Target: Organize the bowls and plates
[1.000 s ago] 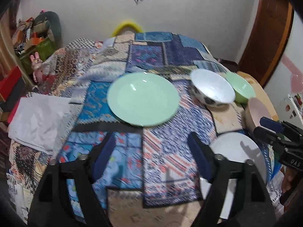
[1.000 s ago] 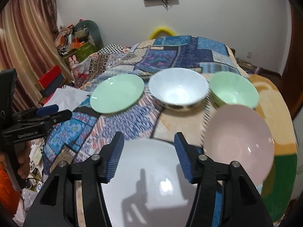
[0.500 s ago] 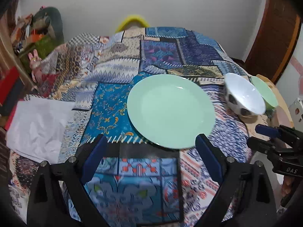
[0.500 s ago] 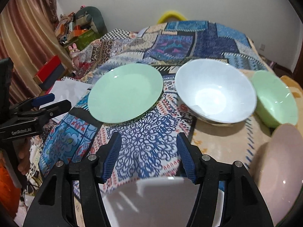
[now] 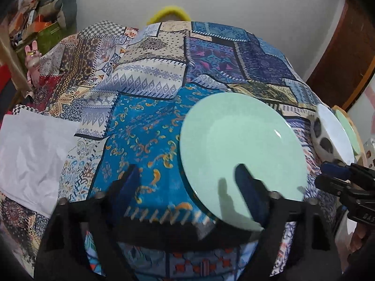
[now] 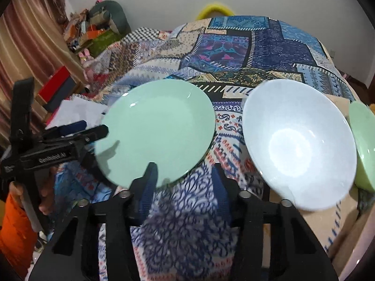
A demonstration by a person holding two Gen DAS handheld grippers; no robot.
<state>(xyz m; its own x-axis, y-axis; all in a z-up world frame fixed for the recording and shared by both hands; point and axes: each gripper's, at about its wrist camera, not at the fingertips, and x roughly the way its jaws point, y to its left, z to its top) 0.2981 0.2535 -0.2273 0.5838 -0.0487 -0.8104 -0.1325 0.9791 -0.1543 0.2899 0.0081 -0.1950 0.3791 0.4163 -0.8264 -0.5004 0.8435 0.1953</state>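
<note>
Across the patchwork cloth (image 5: 150, 86) of the worktop, both claws have come down and forward over the last second, so the pale green plate (image 5: 241, 149) now fills each wrist view where it sat smaller before. Left claw (image 5: 187, 185): jaws closing from wide, the plate's near rim lying between them at about 5 o'clock of the plate, its right finger over the plate; no pad is seen pressing. Right claw (image 6: 185, 180): jaws narrowing on nothing, its left finger at the plate's 6 o'clock edge. White bowl (image 6: 297, 145) stands at 3 o'clock of the plate, green bowl (image 6: 364, 145) just beyond. Judged stage: the first pick-up, a rim grasp on the plate, is imminent but not yet made.
</note>
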